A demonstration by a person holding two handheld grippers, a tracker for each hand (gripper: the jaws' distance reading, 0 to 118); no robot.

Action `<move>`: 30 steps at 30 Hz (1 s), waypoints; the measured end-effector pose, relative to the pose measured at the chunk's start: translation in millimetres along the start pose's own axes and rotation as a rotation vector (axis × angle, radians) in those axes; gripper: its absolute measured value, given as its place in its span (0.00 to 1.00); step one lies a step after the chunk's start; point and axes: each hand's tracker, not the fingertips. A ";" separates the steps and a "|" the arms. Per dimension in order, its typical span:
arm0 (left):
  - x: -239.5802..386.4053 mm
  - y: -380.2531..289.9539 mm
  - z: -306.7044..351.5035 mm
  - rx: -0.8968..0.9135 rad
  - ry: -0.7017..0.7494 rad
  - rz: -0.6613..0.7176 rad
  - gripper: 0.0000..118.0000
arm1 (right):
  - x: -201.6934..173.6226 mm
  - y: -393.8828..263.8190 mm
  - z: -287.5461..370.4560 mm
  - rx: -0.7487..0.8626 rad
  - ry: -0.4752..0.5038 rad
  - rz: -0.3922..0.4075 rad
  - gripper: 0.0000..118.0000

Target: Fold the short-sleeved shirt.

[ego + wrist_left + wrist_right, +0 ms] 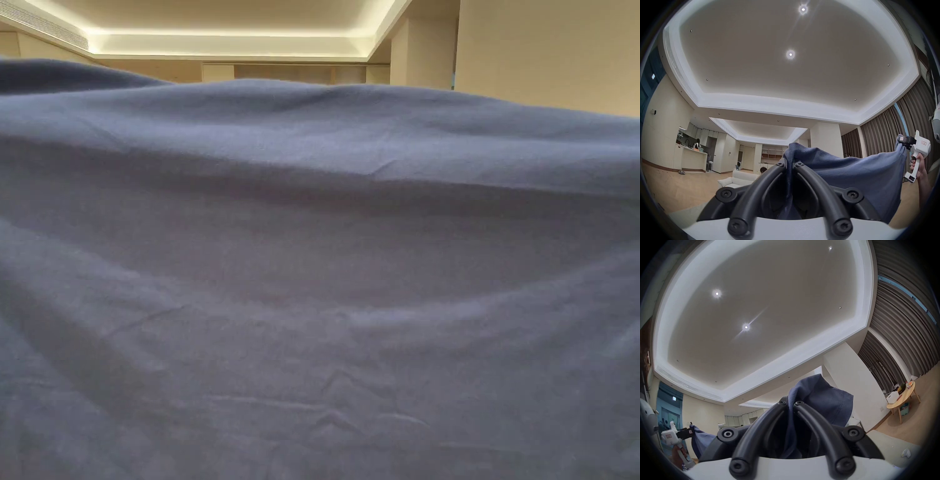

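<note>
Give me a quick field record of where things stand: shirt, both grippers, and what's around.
garment: blue shirt, held up in the air, spread between the two grippers
left gripper: shut on one part of the shirt's edge, cloth bunched between its jaws
right gripper: shut on another part of the shirt, stitched hem beside its jaws
shirt span: sags slightly between the grips
folds made: none can be told
surroundings: white sofa, round wooden table, grey curtains
</note>
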 end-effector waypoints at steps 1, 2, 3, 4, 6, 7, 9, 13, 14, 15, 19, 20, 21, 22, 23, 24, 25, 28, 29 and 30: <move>-0.9 -1.0 -0.2 -0.001 0.000 -0.003 0.03 | -1.2 1.6 -0.8 -0.001 0.001 -0.002 0.03; -1.4 -2.5 -0.8 -0.002 0.004 -0.009 0.03 | -1.6 1.9 -1.5 0.000 0.003 -0.006 0.03; -2.2 -3.3 -1.5 -0.005 0.008 -0.012 0.03 | -1.9 1.8 -4.3 -0.003 0.006 -0.003 0.03; -3.4 -4.8 -2.2 -0.008 0.012 -0.016 0.03 | -1.9 1.2 -7.3 -0.009 0.008 -0.002 0.03; -7.0 -8.8 -4.6 -0.013 0.014 -0.003 0.03 | -2.0 -1.9 -12.0 -0.020 0.009 -0.001 0.03; -9.0 -10.9 -6.0 -0.016 0.016 0.001 0.03 | -1.4 -3.1 -14.9 -0.027 0.007 0.001 0.03; -12.4 -15.9 -9.1 -0.023 0.026 0.009 0.03 | -0.5 -6.8 -21.3 -0.039 0.005 0.004 0.03; -21.3 -28.5 -25.5 -0.041 0.044 0.029 0.03 | 2.5 -16.5 -50.7 -0.077 0.015 0.004 0.03; -23.4 -32.1 -31.8 -0.048 0.046 0.037 0.03 | 3.4 -19.9 -60.9 -0.087 0.014 0.008 0.03; -26.5 -37.1 -41.1 -0.056 0.051 0.041 0.03 | 4.9 -24.1 -73.7 -0.105 0.014 0.015 0.03; -38.5 -59.7 -86.8 -0.099 0.082 0.043 0.03 | 13.8 -45.2 -129.6 -0.160 0.002 0.022 0.03; -41.3 -65.5 -98.5 -0.107 0.089 0.043 0.03 | 19.1 -48.6 -141.8 -0.168 -0.001 0.028 0.03; -44.8 -72.5 -113.0 -0.115 0.094 0.055 0.03 | 22.3 -56.0 -156.5 -0.176 -0.012 0.035 0.03; -47.5 -80.2 -128.2 -0.120 0.092 0.066 0.03 | 25.3 -63.8 -171.0 -0.181 -0.017 0.044 0.03; -50.7 -87.3 -143.0 -0.130 0.096 0.072 0.03 | 28.7 -70.4 -184.4 -0.193 -0.021 0.047 0.03; -54.7 -97.5 -161.1 -0.153 0.115 0.083 0.03 | 31.1 -78.5 -199.8 -0.200 -0.024 0.055 0.03; -56.7 -106.7 -178.3 -0.159 0.123 0.080 0.03 | 35.2 -87.9 -214.5 -0.211 -0.037 0.056 0.03; -63.6 -135.8 -231.8 -0.197 0.133 0.088 0.03 | 52.7 -117.8 -257.8 -0.244 -0.077 0.067 0.03; -65.5 -144.9 -248.5 -0.216 0.135 0.083 0.03 | 58.0 -127.7 -270.6 -0.251 -0.089 0.073 0.03; -65.0 -153.8 -266.7 -0.238 0.142 0.076 0.03 | 64.6 -139.9 -286.6 -0.263 -0.105 0.077 0.03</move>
